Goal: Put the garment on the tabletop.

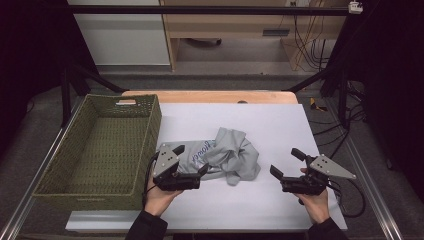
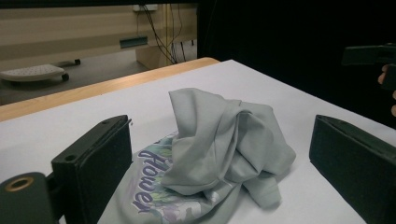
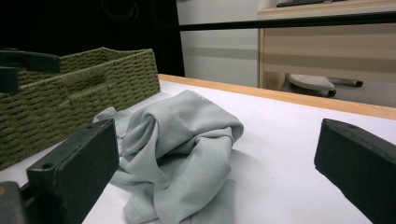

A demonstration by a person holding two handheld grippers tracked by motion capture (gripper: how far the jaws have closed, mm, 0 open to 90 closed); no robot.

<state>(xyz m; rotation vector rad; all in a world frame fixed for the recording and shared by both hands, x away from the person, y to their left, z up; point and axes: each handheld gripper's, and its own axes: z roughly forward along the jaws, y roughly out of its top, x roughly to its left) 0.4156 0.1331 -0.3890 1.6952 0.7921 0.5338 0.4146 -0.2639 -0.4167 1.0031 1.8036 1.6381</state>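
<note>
Shirt [image 1: 225,155]: crumpled in a heap on the white table [image 1: 280,125], just right of the basket [image 1: 100,150]; not gripped.
Left gripper [image 1: 191,159]: jaws wide, at the shirt's near-left edge, one jaw touching or just over the cloth.
Right gripper [image 1: 287,162]: jaws wide, apart from the shirt.
Done: nothing, judging by the heap.
Left: grasping and all handling of the shirt.

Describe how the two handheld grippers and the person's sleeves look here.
The left gripper and right gripper are black, each with two flat, blocky jaws and a grey three-cornered plate on top. A black cable trails from the right one. The person wears dark sleeves.
</note>
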